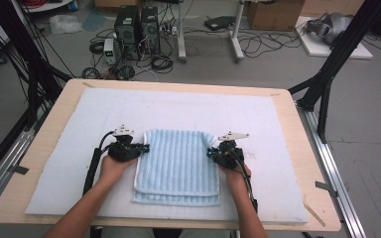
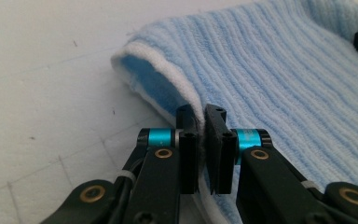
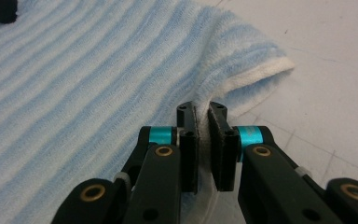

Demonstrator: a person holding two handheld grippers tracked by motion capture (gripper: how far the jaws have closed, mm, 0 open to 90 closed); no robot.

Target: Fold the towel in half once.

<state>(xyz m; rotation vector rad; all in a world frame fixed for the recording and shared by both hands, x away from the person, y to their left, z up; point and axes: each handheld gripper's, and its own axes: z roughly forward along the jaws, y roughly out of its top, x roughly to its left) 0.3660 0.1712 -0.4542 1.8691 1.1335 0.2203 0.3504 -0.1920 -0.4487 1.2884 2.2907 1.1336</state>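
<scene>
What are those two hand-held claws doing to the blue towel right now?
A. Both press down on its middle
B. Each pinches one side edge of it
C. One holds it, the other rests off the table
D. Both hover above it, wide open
B: the left gripper and the right gripper each have their jaws closed on a white-trimmed side edge of the towel.

Tool point(image 3: 203, 122) clamping blue towel point(image 3: 98, 84) edge
</scene>
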